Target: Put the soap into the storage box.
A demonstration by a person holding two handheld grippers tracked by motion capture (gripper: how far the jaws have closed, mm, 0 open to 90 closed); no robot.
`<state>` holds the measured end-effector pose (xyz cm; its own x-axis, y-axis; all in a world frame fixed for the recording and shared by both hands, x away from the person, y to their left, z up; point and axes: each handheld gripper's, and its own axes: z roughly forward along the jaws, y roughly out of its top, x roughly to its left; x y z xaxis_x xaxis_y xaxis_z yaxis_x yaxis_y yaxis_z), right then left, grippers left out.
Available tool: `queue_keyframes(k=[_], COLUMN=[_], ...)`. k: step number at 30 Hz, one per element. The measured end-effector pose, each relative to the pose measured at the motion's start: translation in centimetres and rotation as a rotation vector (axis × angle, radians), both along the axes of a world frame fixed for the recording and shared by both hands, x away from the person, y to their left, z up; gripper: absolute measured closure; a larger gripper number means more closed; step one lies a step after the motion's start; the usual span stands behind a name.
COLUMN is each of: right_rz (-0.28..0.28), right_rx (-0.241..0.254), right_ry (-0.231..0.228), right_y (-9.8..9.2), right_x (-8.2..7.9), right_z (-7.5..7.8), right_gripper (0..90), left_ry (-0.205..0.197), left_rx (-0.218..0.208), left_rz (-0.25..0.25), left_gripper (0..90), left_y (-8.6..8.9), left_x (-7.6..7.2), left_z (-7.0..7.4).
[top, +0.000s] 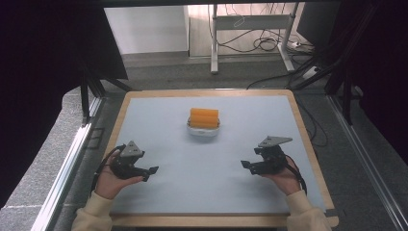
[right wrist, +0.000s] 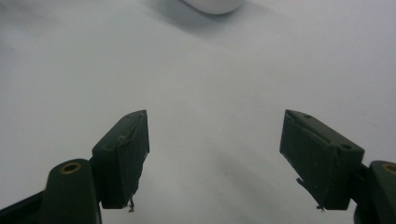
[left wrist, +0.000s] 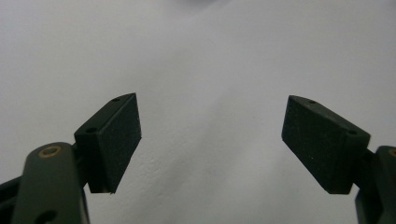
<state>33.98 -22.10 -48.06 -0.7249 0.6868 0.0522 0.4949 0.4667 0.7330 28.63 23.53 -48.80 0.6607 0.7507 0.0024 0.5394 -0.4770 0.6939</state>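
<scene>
Well apart, orange block (top: 204, 117) lies between both claws, seemingly.

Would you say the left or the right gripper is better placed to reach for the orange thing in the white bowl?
Probably the right gripper: both are open and empty, about equally far from the white bowl, but the right gripper view shows the bowl's edge ahead. The left gripper looks less aligned.

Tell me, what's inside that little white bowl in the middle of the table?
The white bowl holds an orange ridged block standing above its rim. Its lower part and the bowl's bottom are hidden by the bowl's wall.
</scene>
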Motion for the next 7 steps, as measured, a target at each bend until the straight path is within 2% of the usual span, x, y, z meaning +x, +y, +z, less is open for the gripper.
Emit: queue_keyframes(k=[7], right_rz=[0.011], right_rx=[-0.011], right_ry=[-0.035], right_y=[0.11], right_x=[-0.21], right_z=[0.2], right_gripper=[24.1], left_ry=[-0.001], left_rx=[-0.001], left_rz=[0.001], left_gripper=[19.6], left_y=[0.06], left_x=[0.02], left_z=[0.06])
